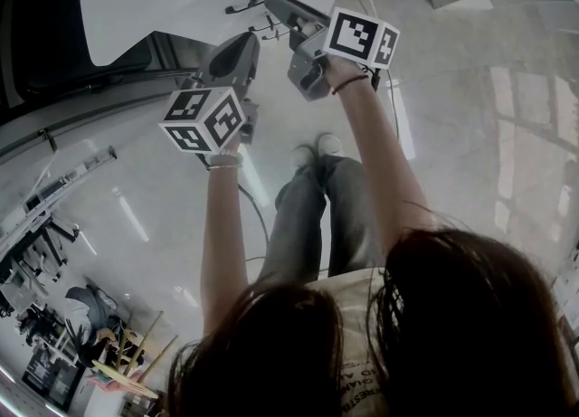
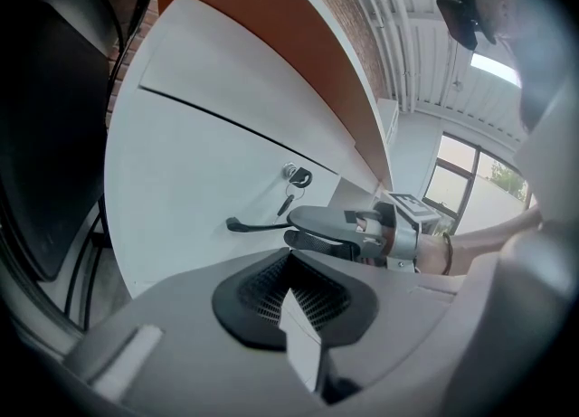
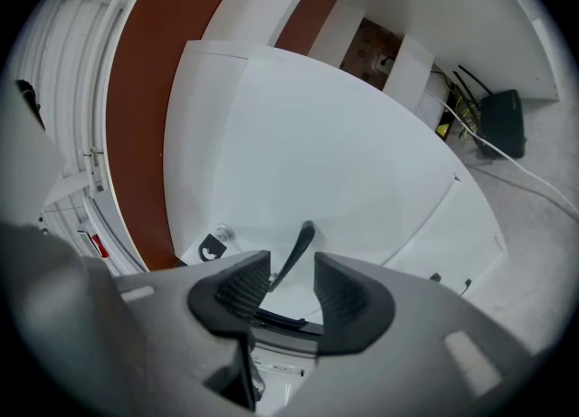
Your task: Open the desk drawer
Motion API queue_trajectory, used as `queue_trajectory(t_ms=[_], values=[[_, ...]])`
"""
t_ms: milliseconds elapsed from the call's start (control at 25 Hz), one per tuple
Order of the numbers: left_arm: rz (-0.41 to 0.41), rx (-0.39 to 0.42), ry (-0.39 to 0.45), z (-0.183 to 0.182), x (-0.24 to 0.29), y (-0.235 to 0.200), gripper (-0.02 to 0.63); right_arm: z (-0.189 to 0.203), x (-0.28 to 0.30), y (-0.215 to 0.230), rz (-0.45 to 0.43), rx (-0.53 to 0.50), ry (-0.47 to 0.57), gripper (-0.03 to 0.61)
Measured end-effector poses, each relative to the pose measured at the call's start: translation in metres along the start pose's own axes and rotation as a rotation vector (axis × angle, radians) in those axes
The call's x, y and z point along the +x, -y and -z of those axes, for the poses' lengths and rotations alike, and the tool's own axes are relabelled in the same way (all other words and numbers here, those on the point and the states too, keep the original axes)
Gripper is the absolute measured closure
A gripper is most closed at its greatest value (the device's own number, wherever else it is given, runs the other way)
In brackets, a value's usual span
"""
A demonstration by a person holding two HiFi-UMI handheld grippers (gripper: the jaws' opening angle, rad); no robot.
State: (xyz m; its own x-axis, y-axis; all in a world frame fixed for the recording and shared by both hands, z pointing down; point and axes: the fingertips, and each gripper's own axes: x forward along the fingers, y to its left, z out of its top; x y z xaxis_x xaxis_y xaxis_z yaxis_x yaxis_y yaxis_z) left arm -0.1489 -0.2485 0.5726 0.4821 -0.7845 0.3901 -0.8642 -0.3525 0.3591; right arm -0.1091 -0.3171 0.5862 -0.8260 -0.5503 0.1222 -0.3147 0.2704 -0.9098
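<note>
Handle: sitting between right gripper jaws, which are released (no pinch yet), on the white drawer ahead.
Left gripper: jaws clenched, holding nothing.
Technique: clamping squarely, pulling straight.

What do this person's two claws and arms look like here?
Both the left claw and right claw are smooth grey plastic shells with black ribbed pads. Each carries a white cube with black square markers: left cube, right cube. The arms are sleeveless; a dark band circles the right wrist, a pale bracelet the left.
</note>
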Motion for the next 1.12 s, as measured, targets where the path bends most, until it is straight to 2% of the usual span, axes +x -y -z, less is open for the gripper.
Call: queue_trajectory(t_ms=[320, 480, 680, 960, 1120], values=[[-0.021, -0.002, 0.017, 0.001, -0.001, 0.001, 0.615, -0.003, 0.002, -0.004, -0.021, 0.031, 0.000, 0.440], [-0.027, -0.002, 0.023, 0.000, 0.000, -0.003, 0.615, -0.004, 0.003, -0.002, -0.033, 0.078, 0.005, 0.443], [-0.026, -0.005, 0.023, 0.003, 0.001, -0.002, 0.615, 0.000, 0.002, 0.006, 0.006, 0.132, 0.029, 0.497], [-0.029, -0.012, 0.024, 0.004, 0.000, -0.005, 0.615, 0.001, 0.006, 0.002, -0.054, 0.289, 0.074, 0.541], [-0.035, -0.014, 0.027, 0.003, -0.002, -0.003, 0.615, 0.001, 0.005, 0.000, -0.076, 0.317, 0.088, 0.545]])
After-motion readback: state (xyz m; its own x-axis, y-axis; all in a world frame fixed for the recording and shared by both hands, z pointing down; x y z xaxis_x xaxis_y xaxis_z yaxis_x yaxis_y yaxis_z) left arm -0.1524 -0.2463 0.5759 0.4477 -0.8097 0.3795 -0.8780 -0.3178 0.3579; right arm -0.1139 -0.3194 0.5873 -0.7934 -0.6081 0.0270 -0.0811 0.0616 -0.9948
